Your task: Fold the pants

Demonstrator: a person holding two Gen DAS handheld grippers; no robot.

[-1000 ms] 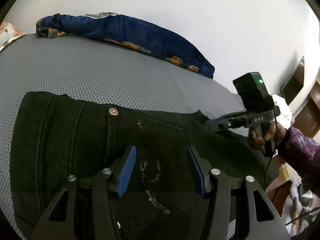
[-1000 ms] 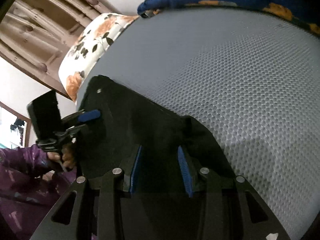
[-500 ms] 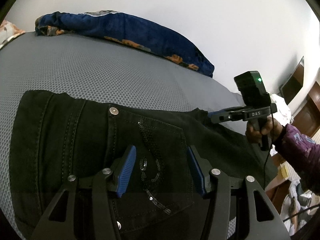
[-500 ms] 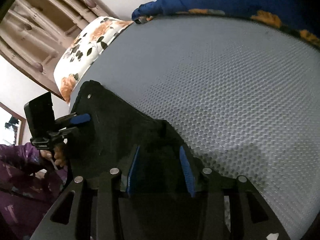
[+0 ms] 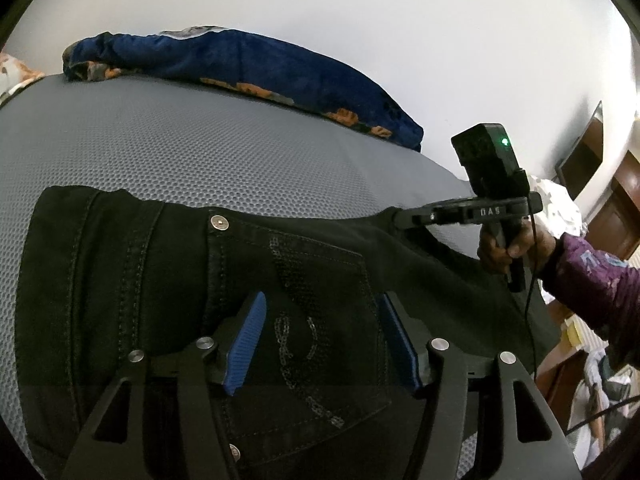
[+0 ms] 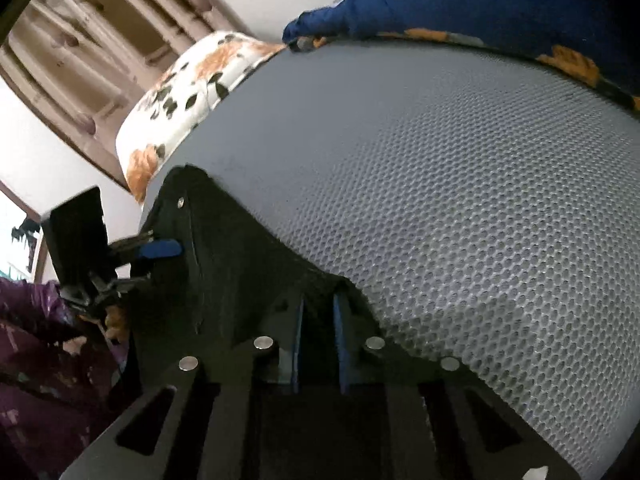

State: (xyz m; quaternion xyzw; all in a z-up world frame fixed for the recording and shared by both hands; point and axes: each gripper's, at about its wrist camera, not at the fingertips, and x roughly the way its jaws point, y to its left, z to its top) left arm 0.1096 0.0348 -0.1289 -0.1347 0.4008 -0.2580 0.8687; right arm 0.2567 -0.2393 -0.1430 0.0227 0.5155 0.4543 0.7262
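Note:
Black pants lie on the grey mesh bed, waistband to the left, back pocket with sequin stitching facing up. My left gripper is open, its blue pads either side of the pocket just above the cloth. My right gripper has closed on a raised fold of the pants at their far edge; it shows in the left wrist view pinching that edge. The left gripper also shows in the right wrist view at the pants' left side.
A blue floral blanket lies along the wall at the back of the bed. A floral pillow and a wooden headboard are at the head end. Wooden furniture stands past the bed's right edge.
My right gripper's fingers have closed from wide apart onto the pants' edge. The left gripper has stayed open over the pocket, almost still.

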